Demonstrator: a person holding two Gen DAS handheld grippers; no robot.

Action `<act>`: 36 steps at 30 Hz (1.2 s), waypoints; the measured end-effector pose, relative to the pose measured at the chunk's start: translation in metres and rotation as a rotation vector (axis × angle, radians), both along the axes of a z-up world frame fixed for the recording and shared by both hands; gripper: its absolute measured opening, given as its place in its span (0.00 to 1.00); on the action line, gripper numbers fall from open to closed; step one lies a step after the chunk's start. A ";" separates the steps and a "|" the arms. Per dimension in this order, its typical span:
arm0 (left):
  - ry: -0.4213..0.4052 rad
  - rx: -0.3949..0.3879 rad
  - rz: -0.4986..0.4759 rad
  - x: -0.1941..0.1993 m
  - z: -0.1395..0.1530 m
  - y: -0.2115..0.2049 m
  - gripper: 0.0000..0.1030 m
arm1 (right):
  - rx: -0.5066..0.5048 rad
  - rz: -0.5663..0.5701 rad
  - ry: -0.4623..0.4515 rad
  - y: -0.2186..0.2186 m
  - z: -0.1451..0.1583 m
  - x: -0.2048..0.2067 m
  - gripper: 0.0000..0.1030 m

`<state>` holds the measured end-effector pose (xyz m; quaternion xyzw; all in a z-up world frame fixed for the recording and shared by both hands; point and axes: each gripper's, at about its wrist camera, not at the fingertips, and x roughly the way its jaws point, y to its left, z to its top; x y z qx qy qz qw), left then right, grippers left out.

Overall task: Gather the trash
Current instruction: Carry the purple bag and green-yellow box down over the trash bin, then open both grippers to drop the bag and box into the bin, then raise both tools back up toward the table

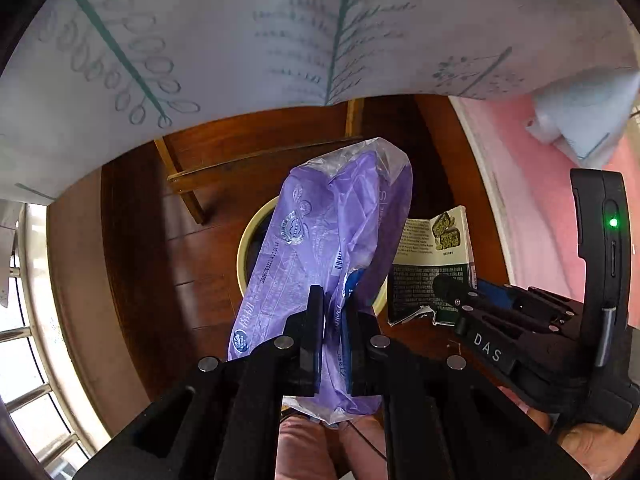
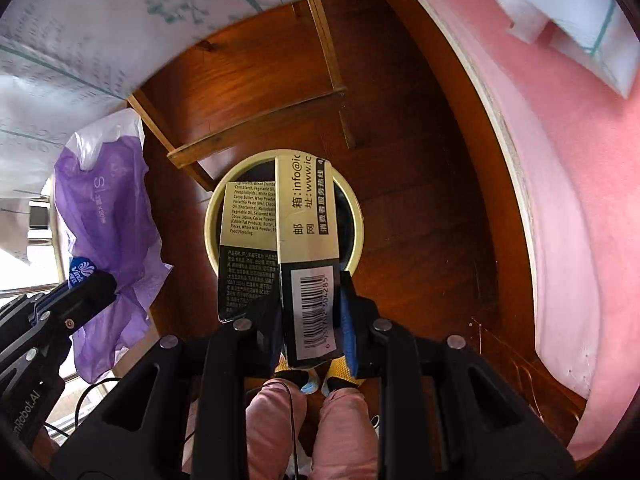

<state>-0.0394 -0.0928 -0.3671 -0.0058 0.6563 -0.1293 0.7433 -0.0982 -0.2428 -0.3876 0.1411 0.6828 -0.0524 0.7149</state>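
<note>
Risk: the left gripper fingers pinch the limp purple wrapper, the right gripper fingers clamp the snack box; either could miss the bin.

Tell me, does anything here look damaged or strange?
Yes. The box in the right claw is opened out flat, with a torn edge at its bottom corner in the left view. The purple bag in the left claw is crumpled.
</note>
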 end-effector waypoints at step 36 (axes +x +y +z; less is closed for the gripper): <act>-0.189 0.032 0.061 -0.010 0.135 0.026 0.85 | 0.104 0.060 -0.113 -0.001 0.092 0.003 0.39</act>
